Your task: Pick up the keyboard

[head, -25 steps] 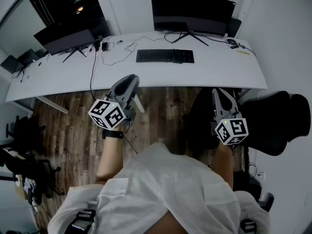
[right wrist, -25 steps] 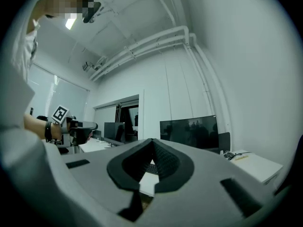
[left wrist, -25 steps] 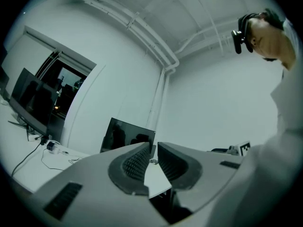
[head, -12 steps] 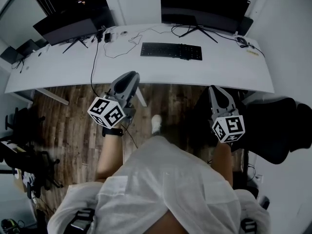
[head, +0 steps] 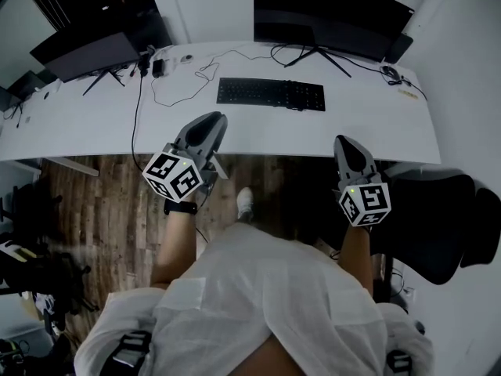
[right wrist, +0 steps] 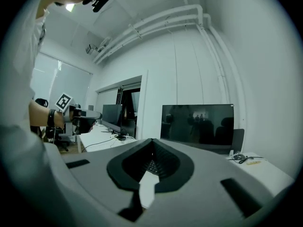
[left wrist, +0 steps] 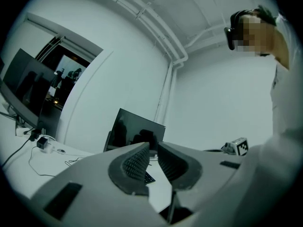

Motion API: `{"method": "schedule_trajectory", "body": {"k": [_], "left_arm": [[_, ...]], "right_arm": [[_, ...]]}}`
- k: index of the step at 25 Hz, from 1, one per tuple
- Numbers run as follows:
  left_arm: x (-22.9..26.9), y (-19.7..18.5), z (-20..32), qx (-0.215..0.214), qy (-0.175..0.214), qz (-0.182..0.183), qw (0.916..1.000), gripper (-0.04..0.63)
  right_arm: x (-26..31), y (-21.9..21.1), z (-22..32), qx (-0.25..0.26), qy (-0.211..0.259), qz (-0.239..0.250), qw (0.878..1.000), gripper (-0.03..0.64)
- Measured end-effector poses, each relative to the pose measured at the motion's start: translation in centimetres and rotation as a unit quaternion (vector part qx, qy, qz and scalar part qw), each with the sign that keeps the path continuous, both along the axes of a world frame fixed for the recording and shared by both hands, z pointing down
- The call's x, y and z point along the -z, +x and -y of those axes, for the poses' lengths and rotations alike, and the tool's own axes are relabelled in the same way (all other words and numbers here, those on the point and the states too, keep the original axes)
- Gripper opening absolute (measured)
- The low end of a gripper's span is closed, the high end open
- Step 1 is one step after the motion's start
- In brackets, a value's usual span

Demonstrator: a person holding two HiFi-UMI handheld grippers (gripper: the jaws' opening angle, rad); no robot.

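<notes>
A black keyboard (head: 270,94) lies flat on the white desk (head: 94,124), in front of the large monitor (head: 329,14). My left gripper (head: 210,121) is shut and empty. It points level at the desk, its tip over the near edge, short of the keyboard's left end. My right gripper (head: 345,142) is also shut and empty, its tip at the desk's near edge, short of the keyboard's right end. In the left gripper view the shut jaws (left wrist: 150,148) hide most of the keyboard (left wrist: 148,177). The right gripper view shows closed jaws (right wrist: 152,142) before the monitor (right wrist: 198,123).
A second monitor (head: 86,53) stands at the desk's left, with loose cables (head: 180,84) and small devices beside it. A black office chair (head: 438,218) stands to my right, below the desk edge. Wooden floor (head: 102,210) shows under the desk.
Both grippers have moved forward and a little down towards the desk; their tips now reach its near edge. The jaws stayed shut.
</notes>
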State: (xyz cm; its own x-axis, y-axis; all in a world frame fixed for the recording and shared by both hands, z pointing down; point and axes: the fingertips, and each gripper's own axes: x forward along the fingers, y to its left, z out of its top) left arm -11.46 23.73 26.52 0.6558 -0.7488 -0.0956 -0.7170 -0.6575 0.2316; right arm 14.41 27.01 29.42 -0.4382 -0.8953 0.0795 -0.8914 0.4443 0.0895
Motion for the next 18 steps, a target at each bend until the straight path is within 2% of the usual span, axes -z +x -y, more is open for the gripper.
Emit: {"method": "schedule_trajectory", "body": {"k": [9,14,18], "left_arm": [[-3.2,-1.6,11.1,-0.011,-0.031,0.011,0.9994,0.051],[-5.4,-2.7,16.3,-0.017,-0.058,0.049,0.9970,0.052],[-6.3,-4.0,19.4,-0.022,-0.068,0.055,0.9959,0.052]], "right_arm": [[-3.3,-1.3,11.1,-0.004,-0.041,-0.022,0.999,0.003],[-4.8,-2.0,16.1,-0.011,-0.061,-0.020,0.998,0.005],[-6.0,-3.1,19.0,-0.010,-0.073,-0.024,0.997,0.005]]}}
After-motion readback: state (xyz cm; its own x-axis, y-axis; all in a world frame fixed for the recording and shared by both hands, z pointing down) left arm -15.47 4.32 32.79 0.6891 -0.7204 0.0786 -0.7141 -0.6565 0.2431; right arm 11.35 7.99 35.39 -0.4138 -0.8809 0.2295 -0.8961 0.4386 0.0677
